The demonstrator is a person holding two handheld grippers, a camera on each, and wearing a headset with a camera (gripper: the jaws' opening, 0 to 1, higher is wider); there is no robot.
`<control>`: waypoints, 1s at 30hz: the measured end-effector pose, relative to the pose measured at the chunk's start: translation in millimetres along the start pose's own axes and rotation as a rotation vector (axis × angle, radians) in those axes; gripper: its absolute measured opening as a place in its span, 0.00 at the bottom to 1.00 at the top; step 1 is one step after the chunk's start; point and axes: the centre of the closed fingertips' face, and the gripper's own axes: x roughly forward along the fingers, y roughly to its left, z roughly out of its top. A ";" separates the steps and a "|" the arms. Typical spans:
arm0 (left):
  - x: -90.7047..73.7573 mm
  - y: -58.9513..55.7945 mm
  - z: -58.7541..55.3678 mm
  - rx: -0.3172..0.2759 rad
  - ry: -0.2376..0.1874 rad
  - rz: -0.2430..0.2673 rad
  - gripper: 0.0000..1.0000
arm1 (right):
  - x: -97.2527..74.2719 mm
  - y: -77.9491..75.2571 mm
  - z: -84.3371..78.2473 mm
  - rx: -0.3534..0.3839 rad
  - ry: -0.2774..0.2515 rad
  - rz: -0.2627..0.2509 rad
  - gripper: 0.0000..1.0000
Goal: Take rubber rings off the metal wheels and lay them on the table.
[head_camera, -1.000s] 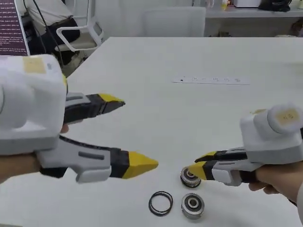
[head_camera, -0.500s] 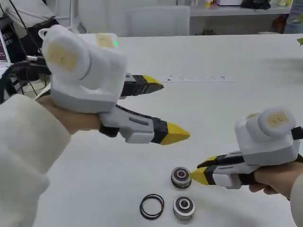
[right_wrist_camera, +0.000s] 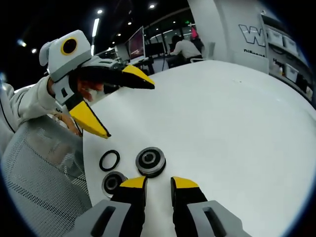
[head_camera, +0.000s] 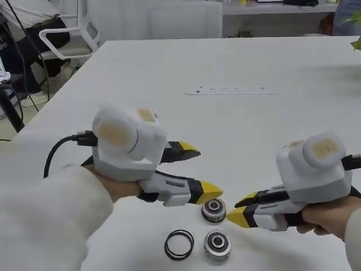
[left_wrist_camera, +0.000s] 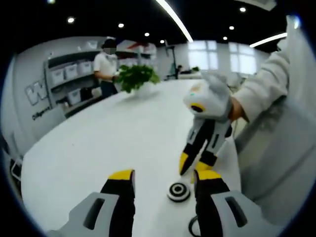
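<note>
Two metal wheels lie on the white table (head_camera: 254, 130) near its front edge: one (head_camera: 214, 209) farther back, one (head_camera: 217, 244) nearer me. A black rubber ring (head_camera: 179, 244) lies flat to the left of the nearer wheel. My left gripper (head_camera: 204, 170) is open, its lower tip just left of and above the farther wheel. From the right, my right gripper (head_camera: 237, 209) points at that same wheel, jaws a little apart and holding nothing. The right gripper view has the wheels (right_wrist_camera: 150, 161) (right_wrist_camera: 114, 183), the ring (right_wrist_camera: 109, 160) and the left gripper (right_wrist_camera: 126, 108). The left gripper view has one wheel (left_wrist_camera: 178, 191).
A flat white strip (head_camera: 230, 90) lies farther back on the table. An office chair (head_camera: 62, 39) stands beyond the table's far left corner. A potted plant (left_wrist_camera: 136, 76) sits at the table's far end, with a person standing behind it.
My left gripper has come down and to the right, close to the farther wheel. The right gripper, wheels and ring have stayed put; the head camera has shifted.
</note>
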 end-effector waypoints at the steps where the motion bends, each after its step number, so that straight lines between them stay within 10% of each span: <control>1: 1.2 -0.2 -3.0 0.000 0.004 0.002 0.43 | 0.3 1.0 0.3 -0.003 -0.002 0.004 0.17; 16: 26.0 -22.9 -45.5 -0.012 0.104 -0.056 0.27 | 4.7 10.1 -2.2 -0.032 0.008 0.025 0.17; 30: 31.3 -26.5 -49.2 -0.002 0.111 -0.057 0.14 | 10.4 10.2 1.5 -0.054 -0.020 0.003 0.17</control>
